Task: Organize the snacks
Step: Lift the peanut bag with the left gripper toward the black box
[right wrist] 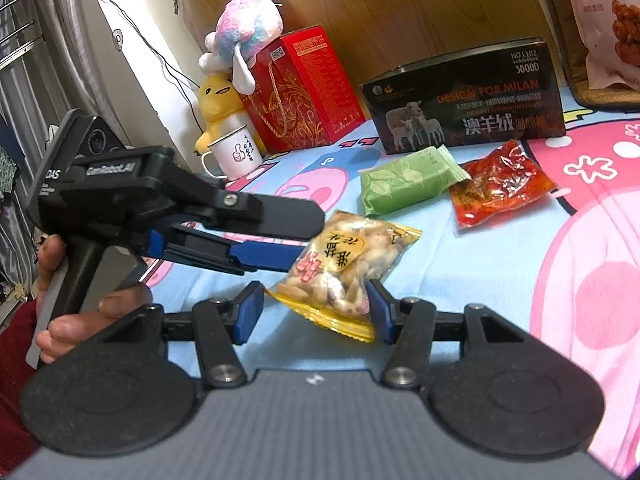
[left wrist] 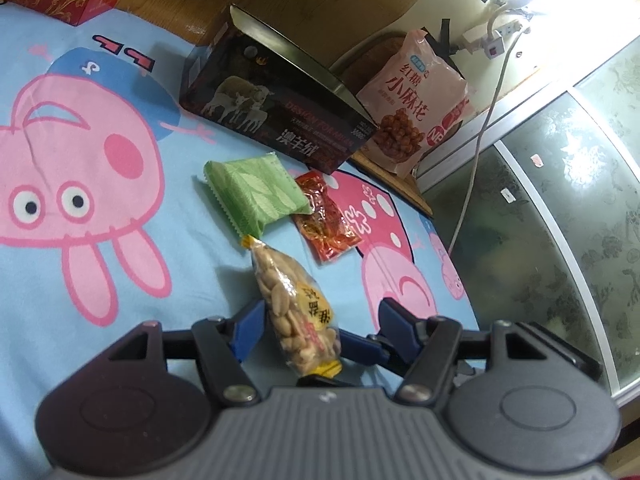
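Two grippers here. The left gripper point(left wrist: 320, 316) and the right gripper point(right wrist: 314, 300) both sit about half open, and both have the same peanut packet point(left wrist: 294, 308) in the gap between their fingers. In the right wrist view the packet touches that gripper's right-hand pad and comes close to the other one. In the left wrist view it sits against the left-hand pad with clear space on the other side. Honestly I can't tell if either one is actually pinching it. A hand point(right wrist: 80, 312) is wrapped around the left gripper's handle.

Snack count:
- one peanut packet
- one green packet point(left wrist: 256, 194)
- one red packet point(left wrist: 326, 220)
- one big pink bag point(left wrist: 416, 108)

Other stuff:
- one dark box point(left wrist: 276, 108)
- one red gift box point(right wrist: 304, 92)
- two plush toys, a pastel one point(right wrist: 248, 24) on top of a yellow one point(right wrist: 218, 100)
- one white mug point(right wrist: 236, 154)

From the left gripper, the peanut packet's long axis runs roughly along the fingers. One yellow sealed end is close to the camera, and the far end points at the green packet. From the right gripper it lies diagonally, low on the left and rising to the right. It's over the cartoon bed sheet point(left wrist: 120, 280), just in front of the green and red packets, which lie side by side, overlapping a bit.
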The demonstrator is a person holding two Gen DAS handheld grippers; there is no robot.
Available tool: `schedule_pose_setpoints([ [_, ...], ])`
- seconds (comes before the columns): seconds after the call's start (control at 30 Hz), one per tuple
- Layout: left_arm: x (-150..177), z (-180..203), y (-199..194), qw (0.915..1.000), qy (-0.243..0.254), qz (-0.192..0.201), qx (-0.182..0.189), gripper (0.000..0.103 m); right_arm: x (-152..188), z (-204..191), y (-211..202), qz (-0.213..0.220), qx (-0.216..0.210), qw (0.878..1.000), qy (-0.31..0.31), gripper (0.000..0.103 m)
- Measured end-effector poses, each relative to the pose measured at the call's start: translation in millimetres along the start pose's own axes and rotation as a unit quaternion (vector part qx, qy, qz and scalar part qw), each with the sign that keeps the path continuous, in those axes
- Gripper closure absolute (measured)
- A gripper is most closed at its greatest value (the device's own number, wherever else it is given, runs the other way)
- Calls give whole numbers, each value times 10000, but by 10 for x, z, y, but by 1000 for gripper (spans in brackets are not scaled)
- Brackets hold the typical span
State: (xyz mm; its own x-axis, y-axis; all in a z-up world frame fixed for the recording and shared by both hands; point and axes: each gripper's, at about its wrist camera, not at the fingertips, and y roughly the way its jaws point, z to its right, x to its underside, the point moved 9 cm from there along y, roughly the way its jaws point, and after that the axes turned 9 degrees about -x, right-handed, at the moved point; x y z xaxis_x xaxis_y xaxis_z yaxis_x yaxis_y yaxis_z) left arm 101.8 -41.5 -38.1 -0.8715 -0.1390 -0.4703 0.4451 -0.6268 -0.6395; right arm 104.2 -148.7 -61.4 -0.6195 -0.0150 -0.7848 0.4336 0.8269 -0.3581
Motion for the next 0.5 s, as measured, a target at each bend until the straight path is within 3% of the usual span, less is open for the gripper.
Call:
schedule_pose_setpoints([
  [0.17, 60, -3, 115, 9997, -11, -198, -128, 63, 3, -50, -6, 42, 141, 9996, -240, 46],
  [0.37, -120, 222, -106, 9995, 273, 152, 17, 65, -197, -177, -148, 383, 184, 9973, -602, 46],
  [0.5, -495, 384, -143, 9979, 510, 387, -19, 65, -531, -182, -161, 578, 233, 9934, -963, 46],
])
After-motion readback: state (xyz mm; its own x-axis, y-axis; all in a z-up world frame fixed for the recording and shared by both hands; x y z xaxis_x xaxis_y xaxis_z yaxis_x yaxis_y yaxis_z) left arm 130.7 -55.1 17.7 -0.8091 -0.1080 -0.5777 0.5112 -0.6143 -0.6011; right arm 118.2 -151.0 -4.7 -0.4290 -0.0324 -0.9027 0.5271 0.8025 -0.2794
